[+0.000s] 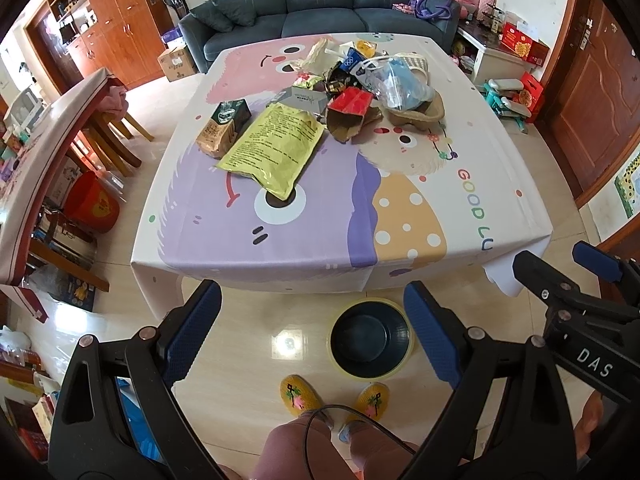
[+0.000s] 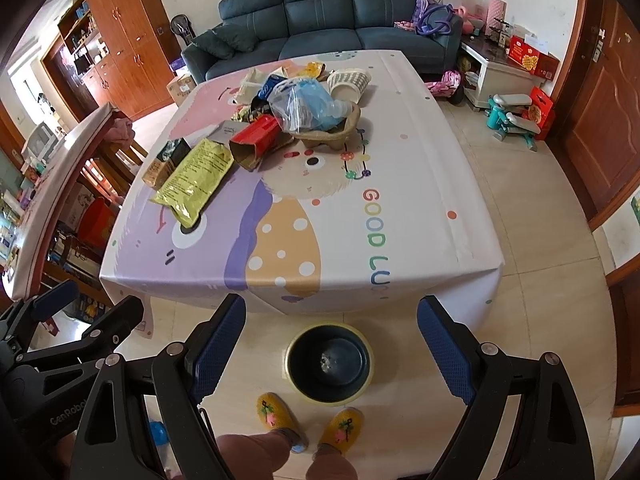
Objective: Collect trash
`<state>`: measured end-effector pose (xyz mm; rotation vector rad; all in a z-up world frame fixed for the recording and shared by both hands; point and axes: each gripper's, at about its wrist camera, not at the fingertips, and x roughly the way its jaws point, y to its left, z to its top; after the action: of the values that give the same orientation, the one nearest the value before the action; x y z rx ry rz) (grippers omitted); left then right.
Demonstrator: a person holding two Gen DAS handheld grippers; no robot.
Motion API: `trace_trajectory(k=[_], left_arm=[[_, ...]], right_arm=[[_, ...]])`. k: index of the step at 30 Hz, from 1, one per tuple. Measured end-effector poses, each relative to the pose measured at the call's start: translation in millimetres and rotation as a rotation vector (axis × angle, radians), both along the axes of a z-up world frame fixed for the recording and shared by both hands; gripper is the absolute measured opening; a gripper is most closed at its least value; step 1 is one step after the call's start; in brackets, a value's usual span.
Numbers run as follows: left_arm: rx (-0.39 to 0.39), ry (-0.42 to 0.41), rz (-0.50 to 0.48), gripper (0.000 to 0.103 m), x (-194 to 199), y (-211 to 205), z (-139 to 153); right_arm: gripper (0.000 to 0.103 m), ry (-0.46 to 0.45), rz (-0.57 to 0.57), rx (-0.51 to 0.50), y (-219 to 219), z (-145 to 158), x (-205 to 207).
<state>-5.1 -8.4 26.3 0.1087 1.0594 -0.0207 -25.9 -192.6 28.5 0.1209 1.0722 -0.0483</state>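
Slippers [image 2: 308, 420] beside bin [image 2: 330, 362]; sofa [image 2: 320, 16] beyond littered table [image 2: 420, 200].

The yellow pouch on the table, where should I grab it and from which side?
Probably the near corner of the yellow pouch, coming from the table's front edge. It lies flat with that end pointing at you and clear of the pile, while its far end sits by the red box. The left gripper is open and nearer.

Trash [image 1: 320, 92] on table [image 1: 500, 200], bin [image 1: 370, 338] below
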Motion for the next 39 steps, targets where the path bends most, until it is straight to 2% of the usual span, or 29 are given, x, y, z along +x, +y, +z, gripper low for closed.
trace_trajectory(k=[10, 18, 22, 31, 36, 39], left_arm=[[0.031, -0.052, 0.040, 0.091, 6.3, 18.6, 26.6], [-0.009, -0.058, 0.114, 0.091, 31.7, 60.2, 30.5], [-0.027, -0.046, 0.121, 0.091, 61.5, 88.4, 24.0], [-0.079, -0.002, 0.080, 0.091, 169.0, 162.9, 12.1], [-0.119, 0.084, -0.019, 0.091, 230.4, 173.6, -10.0], [-0.152, 0.180, -0.111, 0.091, 263.0, 162.2, -30.6]], right_arm=[[0.089, -0.061, 0.029, 0.025, 17.0, 22.5, 19.7], [0.089, -0.080, 0.039, 0.017, 40.3, 26.0, 53.1], [0.089, -0.058, 0.012, 0.030, 56.0, 19.2, 82.0], [0.089, 0.009, -0.115, 0.057, 95.9, -0.6, 162.3], [0.089, 0.040, -0.201, 0.040, 105.9, -12.3, 190.9], [0.089, 0.054, -0.263, 0.042, 104.2, -20.3, 198.6]])
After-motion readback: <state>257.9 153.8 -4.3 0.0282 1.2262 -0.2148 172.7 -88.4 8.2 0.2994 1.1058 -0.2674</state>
